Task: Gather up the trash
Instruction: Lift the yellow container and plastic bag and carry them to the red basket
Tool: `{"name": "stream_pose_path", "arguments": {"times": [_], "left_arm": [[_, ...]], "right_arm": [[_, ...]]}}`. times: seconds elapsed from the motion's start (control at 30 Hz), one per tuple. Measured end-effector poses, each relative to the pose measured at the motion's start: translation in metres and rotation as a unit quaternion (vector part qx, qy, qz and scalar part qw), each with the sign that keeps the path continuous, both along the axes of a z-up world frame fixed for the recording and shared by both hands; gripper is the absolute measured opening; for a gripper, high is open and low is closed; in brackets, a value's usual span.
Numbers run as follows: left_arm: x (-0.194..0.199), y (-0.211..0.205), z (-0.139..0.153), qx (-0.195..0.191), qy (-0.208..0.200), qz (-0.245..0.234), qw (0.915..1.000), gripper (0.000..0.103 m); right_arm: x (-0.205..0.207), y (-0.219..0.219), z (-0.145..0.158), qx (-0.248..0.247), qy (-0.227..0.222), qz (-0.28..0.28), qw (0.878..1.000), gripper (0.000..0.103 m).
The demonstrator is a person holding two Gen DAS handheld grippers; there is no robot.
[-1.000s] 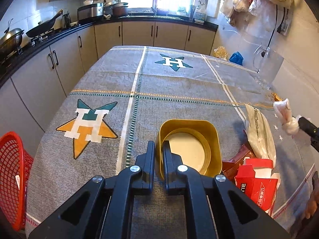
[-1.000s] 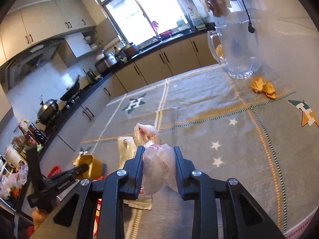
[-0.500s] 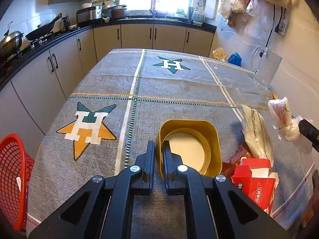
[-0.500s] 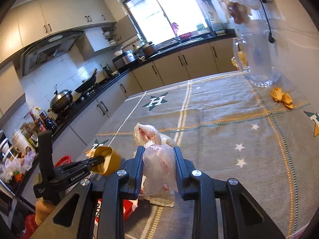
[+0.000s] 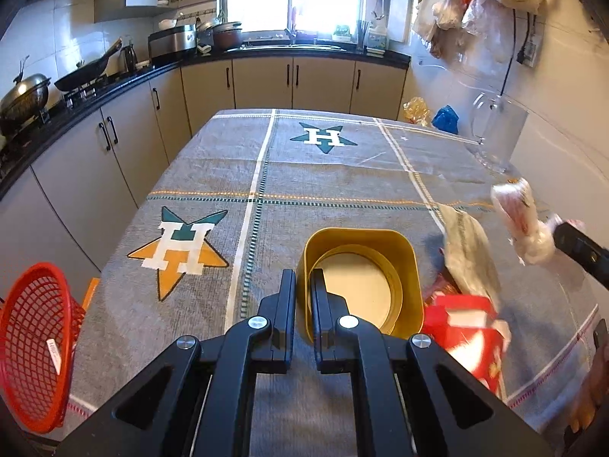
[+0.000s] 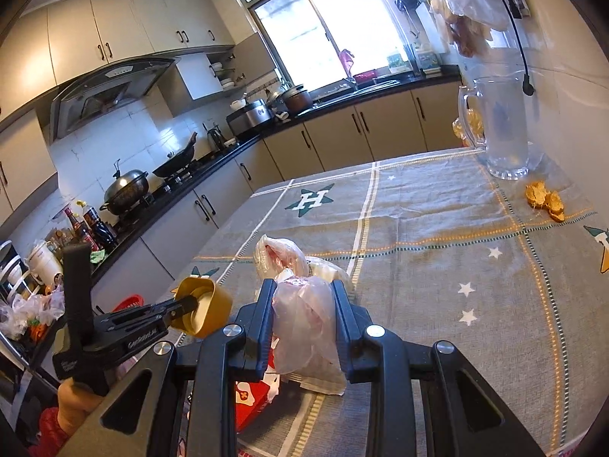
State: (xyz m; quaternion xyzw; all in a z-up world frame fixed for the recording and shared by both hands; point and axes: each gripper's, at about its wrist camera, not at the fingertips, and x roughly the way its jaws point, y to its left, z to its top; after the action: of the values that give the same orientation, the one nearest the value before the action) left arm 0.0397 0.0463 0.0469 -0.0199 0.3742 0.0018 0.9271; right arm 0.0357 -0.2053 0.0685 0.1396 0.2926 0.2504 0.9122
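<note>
Right now left tongs (image 5: 302, 289) pinch yellow tub (image 5: 365, 266) wall; right tongs (image 6: 304, 312) grip plastic bag (image 6: 300, 312); red box (image 5: 468, 327) at 3 o'clock, glass jug (image 6: 502, 125) at 1 on worktop (image 6: 418, 228).

I log colours only. Bench cloth (image 5: 342, 179): grey w/ white, orange, green grid lines, teal + orange H-stars. Cup (image 5: 399, 266): mustard yellow, cream inside. Carton (image 5: 468, 327): red/white. Bag (image 6: 304, 316): clear w/ pink tint. Basket (image 5: 30, 342): red mesh. Both tongs, left (image 5: 302, 285) + right (image 6: 304, 304): black.

A large letter "H" sits in each star on the tablecloth (image 5: 342, 198).
</note>
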Motion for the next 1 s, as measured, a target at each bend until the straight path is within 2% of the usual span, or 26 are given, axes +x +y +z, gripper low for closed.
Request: {"name": "stream_pose_path", "arguments": {"times": [0.23, 0.43, 0.67, 1.0], "left_arm": [[-0.032, -0.006, 0.012, 0.008, -0.010, -0.004, 0.9999, 0.007], [-0.054, -0.003, 0.017, 0.004, -0.016, -0.007, 0.9998, 0.007], [-0.074, 0.007, 0.023, -0.002, -0.026, -0.002, 0.9996, 0.007], [-0.097, 0.031, 0.031, -0.014, -0.041, 0.015, 0.9989, 0.007]], "right_arm": [[-0.008, 0.001, 0.005, 0.005, 0.009, -0.004, 1.000, 0.030], [-0.038, 0.012, 0.013, 0.015, 0.005, 0.012, 1.000, 0.030], [-0.065, 0.030, 0.019, 0.015, 0.006, 0.032, 0.999, 0.030], [-0.079, 0.057, 0.026, 0.008, 0.007, 0.055, 0.998, 0.030]]}}
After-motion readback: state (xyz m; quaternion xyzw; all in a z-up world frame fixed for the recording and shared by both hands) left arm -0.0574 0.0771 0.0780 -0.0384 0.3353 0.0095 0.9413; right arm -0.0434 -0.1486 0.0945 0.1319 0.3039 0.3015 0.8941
